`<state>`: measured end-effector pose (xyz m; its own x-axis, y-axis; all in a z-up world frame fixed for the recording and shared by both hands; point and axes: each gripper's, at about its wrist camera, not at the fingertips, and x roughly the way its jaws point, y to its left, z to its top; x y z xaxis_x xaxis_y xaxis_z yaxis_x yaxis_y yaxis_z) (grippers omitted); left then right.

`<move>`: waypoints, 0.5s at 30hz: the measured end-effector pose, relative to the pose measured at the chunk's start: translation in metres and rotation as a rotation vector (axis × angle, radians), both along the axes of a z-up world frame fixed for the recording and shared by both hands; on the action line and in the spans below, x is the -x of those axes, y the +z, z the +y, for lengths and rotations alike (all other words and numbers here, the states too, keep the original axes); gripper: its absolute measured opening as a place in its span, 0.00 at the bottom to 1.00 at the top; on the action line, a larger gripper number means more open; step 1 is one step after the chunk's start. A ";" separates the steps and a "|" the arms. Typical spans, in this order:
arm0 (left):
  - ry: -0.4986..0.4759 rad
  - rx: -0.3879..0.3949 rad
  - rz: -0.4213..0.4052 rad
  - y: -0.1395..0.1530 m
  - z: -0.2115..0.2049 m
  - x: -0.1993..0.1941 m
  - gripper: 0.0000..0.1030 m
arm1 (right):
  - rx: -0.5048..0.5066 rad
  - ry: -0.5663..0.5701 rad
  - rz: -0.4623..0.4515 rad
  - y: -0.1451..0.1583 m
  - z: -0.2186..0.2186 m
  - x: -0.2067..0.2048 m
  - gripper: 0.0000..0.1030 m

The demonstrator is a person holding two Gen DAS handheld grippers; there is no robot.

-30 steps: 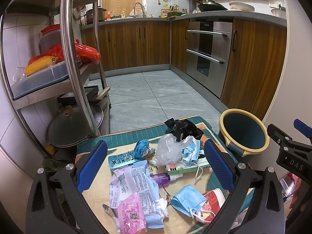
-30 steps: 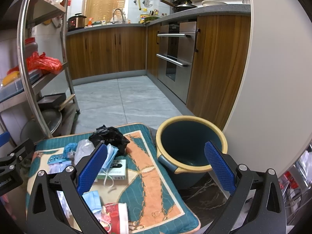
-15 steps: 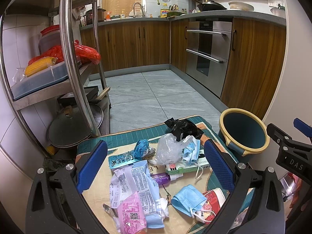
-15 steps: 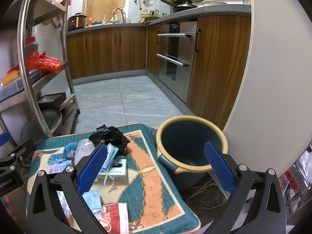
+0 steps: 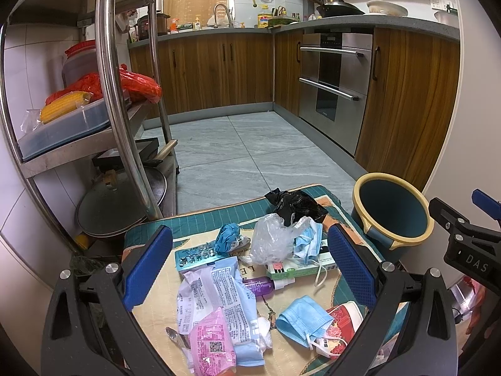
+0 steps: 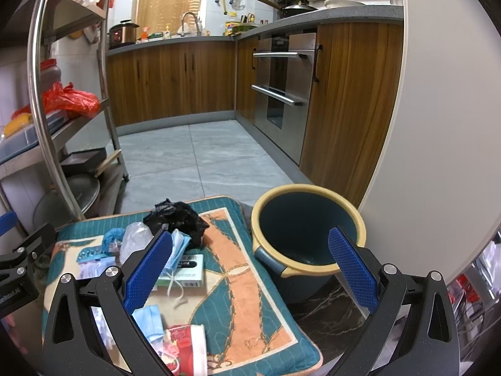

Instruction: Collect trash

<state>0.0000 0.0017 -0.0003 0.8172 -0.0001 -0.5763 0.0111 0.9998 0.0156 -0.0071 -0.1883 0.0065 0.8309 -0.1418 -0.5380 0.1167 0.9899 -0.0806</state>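
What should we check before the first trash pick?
1. Left tool open, nothing held: ok.
2. Right tool open, nothing held: ok.
3. Bin upright beside the cushion, mouth clear: ok.
4. Bin empty: cannot tell, inside is dark.
5. Trash in view of the left tool, such as the blue mask: ok.
6. Mask lies free of the red packet: not ok, they overlap.

A teal quilted cushion mat (image 6: 250,307) carries orange bands and gold chain print. The round plastic bin (image 6: 308,228) is dark teal with a cream-yellow rim. A crumpled plastic bag (image 5: 296,203) is black; a pleated face mask (image 5: 302,318) is light blue.
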 end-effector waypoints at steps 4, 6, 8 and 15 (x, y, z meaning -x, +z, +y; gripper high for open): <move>0.000 -0.001 0.000 0.000 0.000 0.000 0.95 | 0.000 0.000 0.001 0.000 0.000 0.000 0.97; 0.000 0.000 0.000 0.000 0.000 0.000 0.95 | -0.001 0.001 0.001 0.000 0.000 0.000 0.97; 0.000 0.000 -0.001 -0.001 0.000 0.000 0.95 | 0.000 0.000 0.001 0.000 0.000 0.000 0.97; 0.007 -0.002 0.003 -0.002 0.000 0.000 0.95 | -0.013 0.002 0.013 -0.004 0.000 0.000 0.97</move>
<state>0.0003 0.0014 -0.0020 0.8154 0.0064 -0.5788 0.0043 0.9998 0.0171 -0.0074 -0.1880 0.0020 0.8239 -0.1327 -0.5510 0.1133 0.9911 -0.0693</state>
